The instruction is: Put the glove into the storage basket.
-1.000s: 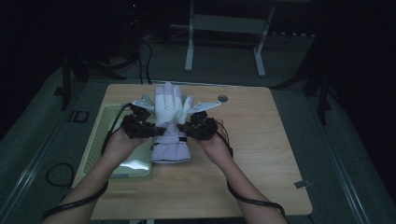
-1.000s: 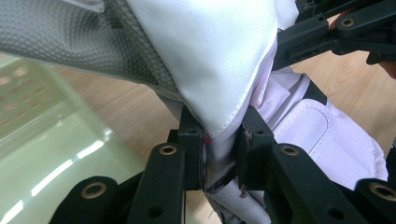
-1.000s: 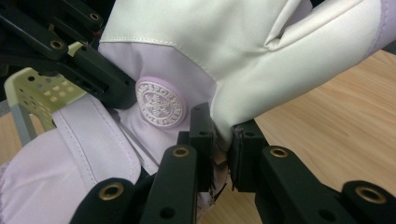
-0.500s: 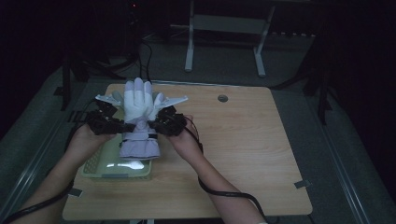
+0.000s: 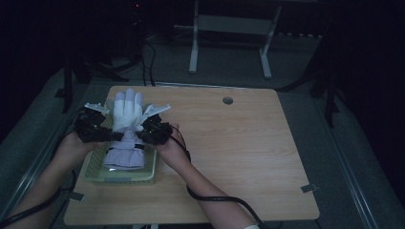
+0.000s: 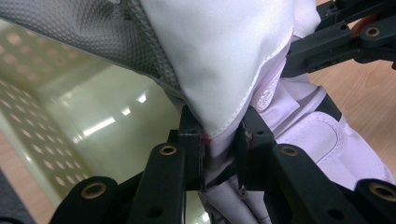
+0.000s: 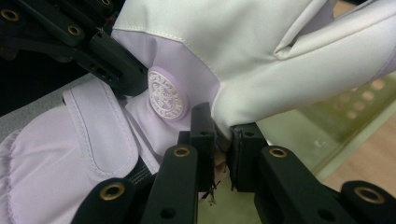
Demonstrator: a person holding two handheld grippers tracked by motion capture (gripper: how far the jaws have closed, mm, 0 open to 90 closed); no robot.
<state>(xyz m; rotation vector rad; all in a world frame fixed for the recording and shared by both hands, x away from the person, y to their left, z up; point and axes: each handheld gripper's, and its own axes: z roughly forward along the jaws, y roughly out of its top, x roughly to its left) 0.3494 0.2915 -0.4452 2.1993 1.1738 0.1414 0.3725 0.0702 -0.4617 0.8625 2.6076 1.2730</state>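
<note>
You have a wooden table [image 5: 248, 157] in front of you, and at its near left corner sits a pale green perforated basket [image 5: 95, 172]. Over that basket you are holding a white and lilac glove [image 5: 126, 112], fingers pointing to the far side and cuff hanging toward you, low over the basket's floor.

Your left gripper [image 5: 109, 135] has its jaws closed on the glove's left edge near the wrist; in the left gripper view [image 6: 219, 158] the fabric is plainly pinched between the pads. Your right gripper [image 5: 141, 134] is clamped the same way on the opposite edge, and the right gripper view [image 7: 222, 154] shows a fold of white cloth caught just beside the round embossed badge [image 7: 166, 94].

The step in hand looks like carrying the glove to the basket and setting it inside. The next move likely calls for lowering both hands evenly so the cuff lands inside the rim, then opening both jaws together.

Hard to make out: whether the cuff already touches the basket floor, since the glove covers that spot from above. The room beyond the table is too dark to read, and the glove's fingertips are cut off in both gripper views.
</note>
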